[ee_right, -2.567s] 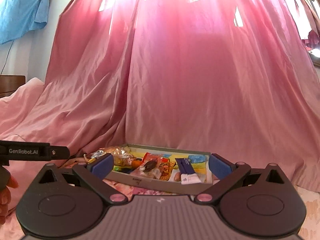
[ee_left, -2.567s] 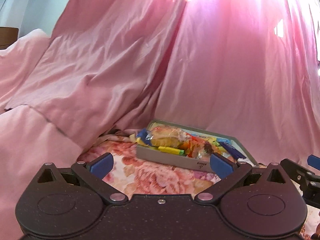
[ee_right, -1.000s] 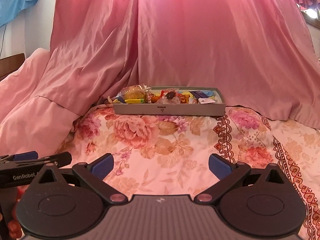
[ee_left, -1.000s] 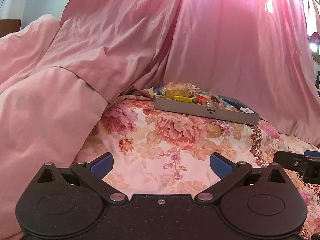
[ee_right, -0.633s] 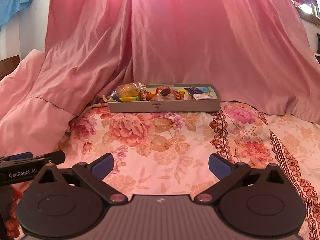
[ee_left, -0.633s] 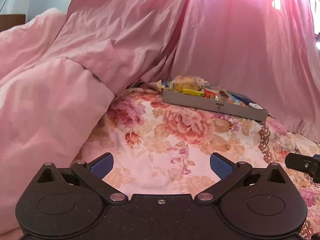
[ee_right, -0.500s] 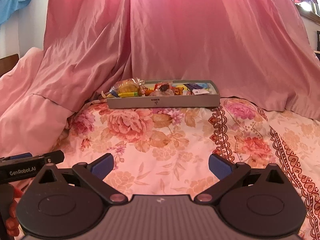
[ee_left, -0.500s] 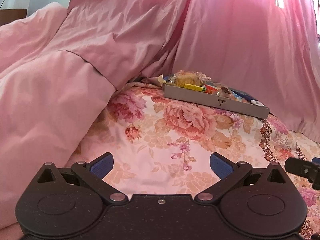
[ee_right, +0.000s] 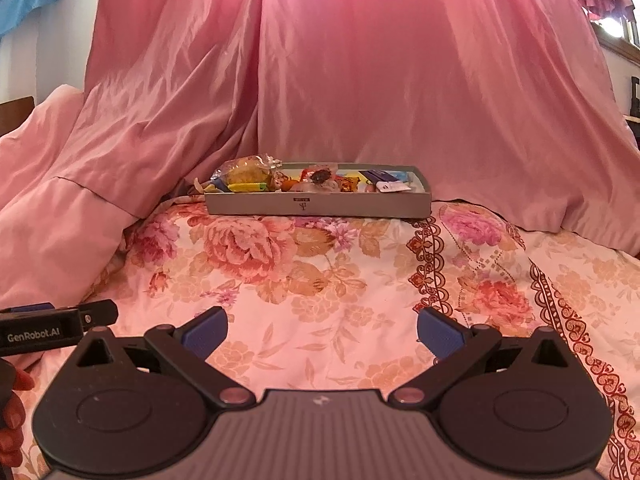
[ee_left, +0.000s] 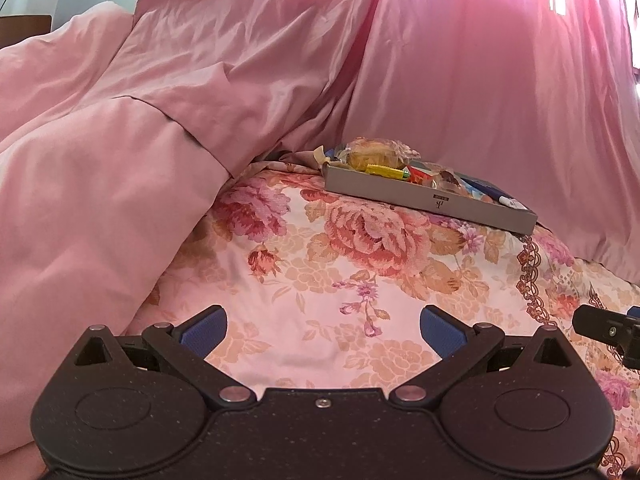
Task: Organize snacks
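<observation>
Snacks (ee_right: 316,180) held in a tray (ee_right: 320,204), tray set on a bedspread (ee_right: 320,280), curtain (ee_right: 360,80) hung behind, duvet (ee_right: 60,220) heaped at the left

Left gripper (ee_left: 322,330): jaws spread wide, nothing between blue pads (ee_left: 203,330). Right gripper (ee_right: 322,330): same, wide apart, empty. Both held level, side by side, pointing forward.

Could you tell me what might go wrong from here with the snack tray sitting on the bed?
The gray tray rests on a soft floral bedspread, so pressing in could tip it. The wrapped bun bulges over the tray's left rim and might roll off. Both the left gripper and right gripper are open, far from it.
</observation>
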Action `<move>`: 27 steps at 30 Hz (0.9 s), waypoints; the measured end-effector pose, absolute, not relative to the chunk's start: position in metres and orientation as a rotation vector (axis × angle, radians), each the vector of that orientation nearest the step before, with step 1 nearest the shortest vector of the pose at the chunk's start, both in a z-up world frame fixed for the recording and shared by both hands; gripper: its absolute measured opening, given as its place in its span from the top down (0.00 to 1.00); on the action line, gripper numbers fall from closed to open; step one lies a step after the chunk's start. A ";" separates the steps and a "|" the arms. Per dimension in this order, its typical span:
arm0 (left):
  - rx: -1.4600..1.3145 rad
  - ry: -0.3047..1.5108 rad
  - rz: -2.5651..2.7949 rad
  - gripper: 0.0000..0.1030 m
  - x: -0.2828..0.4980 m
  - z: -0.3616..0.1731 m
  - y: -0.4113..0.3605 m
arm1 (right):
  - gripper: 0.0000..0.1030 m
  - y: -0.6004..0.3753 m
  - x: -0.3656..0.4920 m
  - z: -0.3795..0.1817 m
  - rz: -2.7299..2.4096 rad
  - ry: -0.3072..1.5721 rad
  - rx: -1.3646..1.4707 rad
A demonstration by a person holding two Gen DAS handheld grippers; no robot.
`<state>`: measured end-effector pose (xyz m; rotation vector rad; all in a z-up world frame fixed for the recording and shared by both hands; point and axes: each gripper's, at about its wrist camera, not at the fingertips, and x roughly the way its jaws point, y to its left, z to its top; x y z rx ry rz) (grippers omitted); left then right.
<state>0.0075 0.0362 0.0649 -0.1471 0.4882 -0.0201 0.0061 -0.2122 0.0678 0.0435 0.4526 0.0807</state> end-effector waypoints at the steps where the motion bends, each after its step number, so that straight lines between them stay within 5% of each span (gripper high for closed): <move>1: -0.146 0.489 -0.020 0.01 0.007 0.065 0.036 | 0.00 -0.212 0.006 0.068 0.081 0.452 0.045; 27: -0.145 0.487 -0.020 0.01 0.007 0.065 0.035 | 0.00 -0.214 0.006 0.067 0.085 0.449 0.046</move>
